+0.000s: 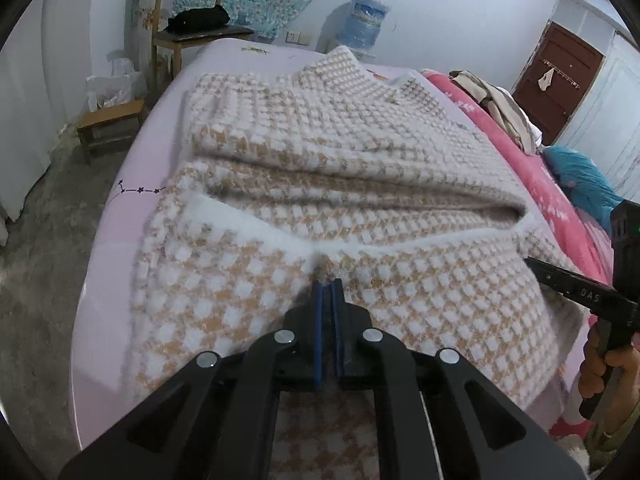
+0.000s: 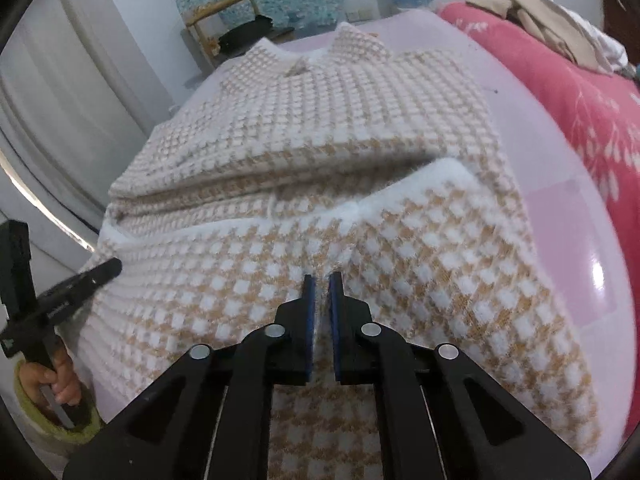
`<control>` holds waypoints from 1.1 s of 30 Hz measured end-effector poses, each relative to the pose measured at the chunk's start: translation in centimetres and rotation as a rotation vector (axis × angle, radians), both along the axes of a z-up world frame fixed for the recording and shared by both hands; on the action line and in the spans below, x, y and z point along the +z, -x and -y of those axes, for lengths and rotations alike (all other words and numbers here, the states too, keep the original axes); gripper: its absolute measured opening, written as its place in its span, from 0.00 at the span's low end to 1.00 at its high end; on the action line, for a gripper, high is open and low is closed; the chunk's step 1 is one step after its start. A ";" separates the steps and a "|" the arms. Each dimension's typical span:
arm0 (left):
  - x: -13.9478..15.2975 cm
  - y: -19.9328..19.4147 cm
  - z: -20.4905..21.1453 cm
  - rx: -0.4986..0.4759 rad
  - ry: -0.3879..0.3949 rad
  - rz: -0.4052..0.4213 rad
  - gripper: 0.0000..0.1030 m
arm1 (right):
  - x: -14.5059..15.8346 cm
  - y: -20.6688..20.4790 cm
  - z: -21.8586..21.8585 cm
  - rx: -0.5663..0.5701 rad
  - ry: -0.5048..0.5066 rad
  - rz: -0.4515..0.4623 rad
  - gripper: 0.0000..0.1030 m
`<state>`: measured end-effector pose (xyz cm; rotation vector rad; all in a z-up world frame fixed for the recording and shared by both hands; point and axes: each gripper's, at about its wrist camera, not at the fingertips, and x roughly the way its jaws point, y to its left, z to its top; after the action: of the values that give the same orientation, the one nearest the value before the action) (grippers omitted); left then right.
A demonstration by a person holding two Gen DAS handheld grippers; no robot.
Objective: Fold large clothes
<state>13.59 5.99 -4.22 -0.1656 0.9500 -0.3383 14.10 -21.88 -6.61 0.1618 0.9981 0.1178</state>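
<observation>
A large tan-and-white houndstooth knitted garment (image 1: 320, 152) lies on a round pale pink table (image 1: 108, 240), collar at the far end, sleeves folded across the middle. It also shows in the right wrist view (image 2: 320, 128). My left gripper (image 1: 328, 286) is shut on the garment's near hem, left of centre. My right gripper (image 2: 322, 280) is shut on the near hem with cloth between its blue pads. The right gripper also shows in the left wrist view (image 1: 536, 268), and the left gripper shows in the right wrist view (image 2: 108, 270).
A pink flowered blanket (image 1: 532, 168) with a pile of clothes (image 1: 500, 108) lies to the right of the table (image 2: 560, 216). A wooden chair (image 1: 188, 20), a low stool (image 1: 112, 124) and a water bottle (image 1: 366, 20) stand beyond the far edge. A brown door (image 1: 556, 76) is at far right.
</observation>
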 end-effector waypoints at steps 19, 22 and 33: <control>0.7 -1.4 -3.2 0.119 -0.277 0.061 0.08 | 0.8 -1.7 5.0 -0.135 0.221 0.040 0.05; 1.6 -1.1 -3.2 0.131 -0.268 0.102 0.06 | 2.1 -1.2 5.3 -0.144 0.207 0.087 0.04; 3.5 -4.3 -4.0 0.198 -0.225 0.204 0.06 | 4.7 -4.8 5.9 -0.158 0.231 0.204 0.04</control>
<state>17.87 9.98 -0.69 -0.0177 0.7560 -0.0621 18.85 -27.82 -1.91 0.0158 0.7854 -0.1242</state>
